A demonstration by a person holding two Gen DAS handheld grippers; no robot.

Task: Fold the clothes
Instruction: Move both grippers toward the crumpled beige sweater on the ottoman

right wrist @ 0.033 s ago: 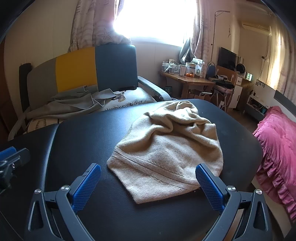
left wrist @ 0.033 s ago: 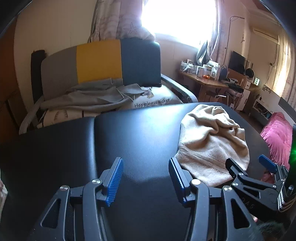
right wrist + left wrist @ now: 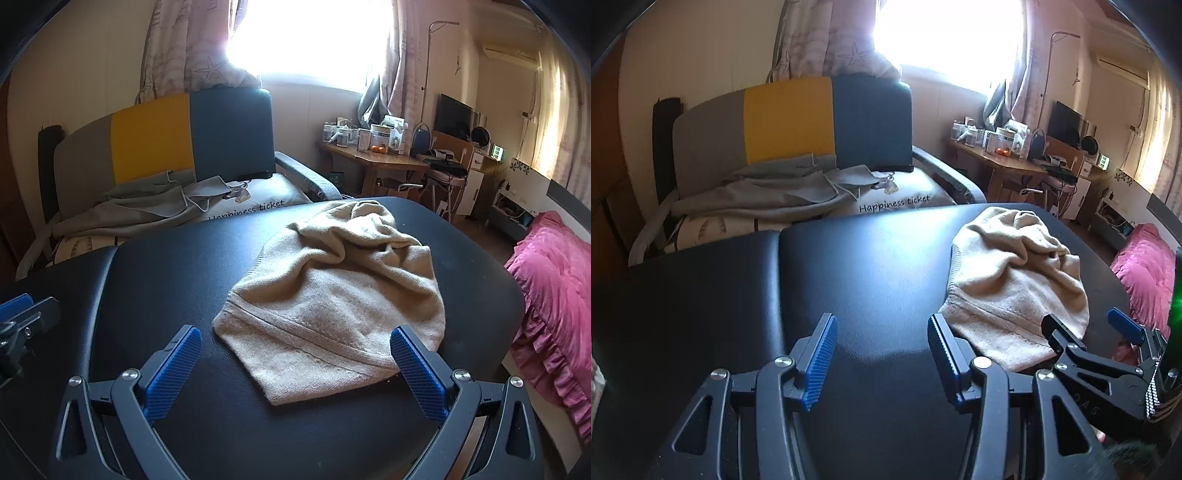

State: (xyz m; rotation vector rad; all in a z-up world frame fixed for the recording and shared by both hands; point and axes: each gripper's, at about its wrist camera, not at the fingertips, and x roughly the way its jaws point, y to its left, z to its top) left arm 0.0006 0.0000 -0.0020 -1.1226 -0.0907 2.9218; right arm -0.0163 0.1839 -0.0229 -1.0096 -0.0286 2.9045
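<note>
- My work surface is a black padded table point(image 3: 184, 280) with a seam running across its left part.
- Behind the table stands an armchair point(image 3: 192, 136) with grey, yellow and dark blue back panels; a grey garment point(image 3: 147, 206) lies crumpled on its seat.
- A bright window point(image 3: 306, 37) with patterned curtains sits above the armchair.
- A wooden desk point(image 3: 384, 162) crowded with small items stands to the right of the window, and pink bedding point(image 3: 554, 288) lies at the right edge of the view.
- A beige sweater point(image 3: 332, 291) lies bunched on the right part of the table, its ribbed hem turned toward me.
- My right claw point(image 3: 295, 373) hangs low over the table with its jaws spread wide and empty; the hem lies between and just ahead of its blue fingertips point(image 3: 417, 373).
- My left claw point(image 3: 882, 362) is also spread apart and holds nothing; it sits over bare table, with the sweater point(image 3: 1008, 280) just beside its right finger.
</note>
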